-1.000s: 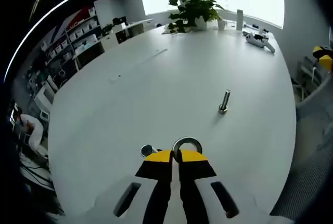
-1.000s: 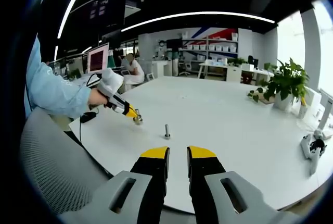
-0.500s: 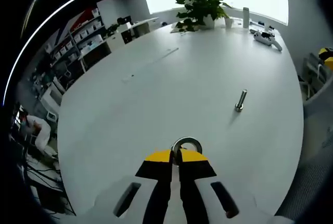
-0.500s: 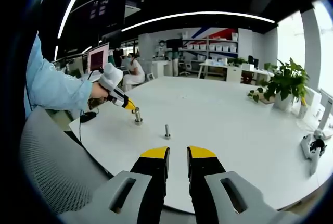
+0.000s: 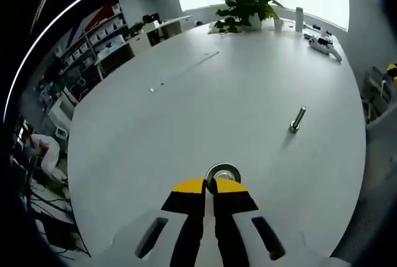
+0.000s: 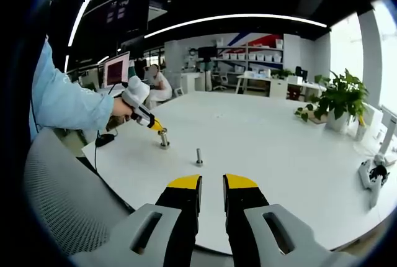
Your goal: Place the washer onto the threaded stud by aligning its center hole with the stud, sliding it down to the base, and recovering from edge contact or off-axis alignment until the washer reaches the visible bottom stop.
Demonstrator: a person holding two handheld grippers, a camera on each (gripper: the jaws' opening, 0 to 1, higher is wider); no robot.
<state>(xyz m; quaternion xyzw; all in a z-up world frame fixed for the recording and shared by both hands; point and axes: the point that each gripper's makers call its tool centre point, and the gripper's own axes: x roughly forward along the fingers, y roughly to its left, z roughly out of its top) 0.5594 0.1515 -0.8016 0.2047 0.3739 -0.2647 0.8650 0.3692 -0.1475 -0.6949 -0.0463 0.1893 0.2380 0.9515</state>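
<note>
My left gripper (image 5: 209, 186) is shut on a metal washer (image 5: 223, 172), held by its near edge just past the yellow tips. The hole looks filled with grey, as if a stud stands under it. In the right gripper view, the left gripper (image 6: 156, 128), held by a gloved hand, keeps the washer at the top of a short upright stud (image 6: 164, 140) near the table's left edge. A second threaded stud (image 5: 298, 120) (image 6: 199, 156) stands free on the white table (image 5: 205, 99). My right gripper (image 6: 213, 183) hangs open and empty over the table's near edge.
A potted plant (image 5: 247, 7) (image 6: 338, 99) and a bottle (image 5: 299, 18) stand at the far end of the table. A white hand tool (image 5: 324, 45) (image 6: 372, 177) lies near that end. A mesh chair back (image 6: 56, 199) is at the lower left. Shelves and desks lie beyond.
The left gripper rose from the tabletop with the washer and moved over the short stud. That stud, earlier beside the washer, now lies under its hole. The right gripper stayed still.
</note>
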